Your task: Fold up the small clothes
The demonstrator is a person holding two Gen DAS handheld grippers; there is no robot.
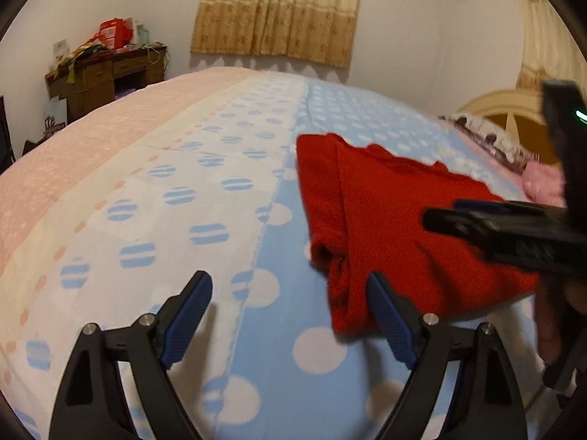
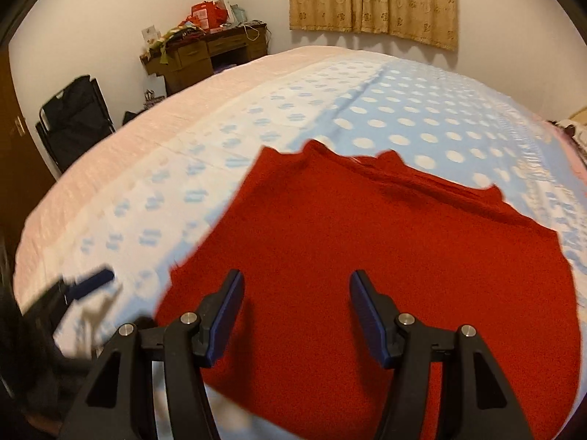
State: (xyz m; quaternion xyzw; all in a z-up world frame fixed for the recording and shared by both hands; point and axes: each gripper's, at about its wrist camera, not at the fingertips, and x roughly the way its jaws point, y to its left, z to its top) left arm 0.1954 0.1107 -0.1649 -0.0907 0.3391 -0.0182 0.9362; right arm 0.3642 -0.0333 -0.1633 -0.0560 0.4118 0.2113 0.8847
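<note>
A red garment (image 1: 396, 220) lies partly folded on the bed, its left side doubled over into a thick edge. My left gripper (image 1: 288, 282) hovers at that lower left edge, open wide; its right finger (image 1: 389, 315) overlaps the cloth and its left finger is over bare blanket. In the right wrist view the red garment (image 2: 367, 256) spreads under my right gripper (image 2: 297, 278), whose jaws stand apart above the cloth with nothing pinched. The right gripper (image 1: 477, 227) also reaches in over the garment in the left wrist view. The left gripper (image 2: 91, 282) shows blurred at the lower left.
The blanket (image 1: 183, 190) is blue, white and pink with dots. A cluttered wooden desk (image 2: 205, 55) and a black folding chair (image 2: 73, 117) stand by the far wall. A pink cloth (image 1: 543, 183) and a headboard (image 1: 506, 110) sit at the right.
</note>
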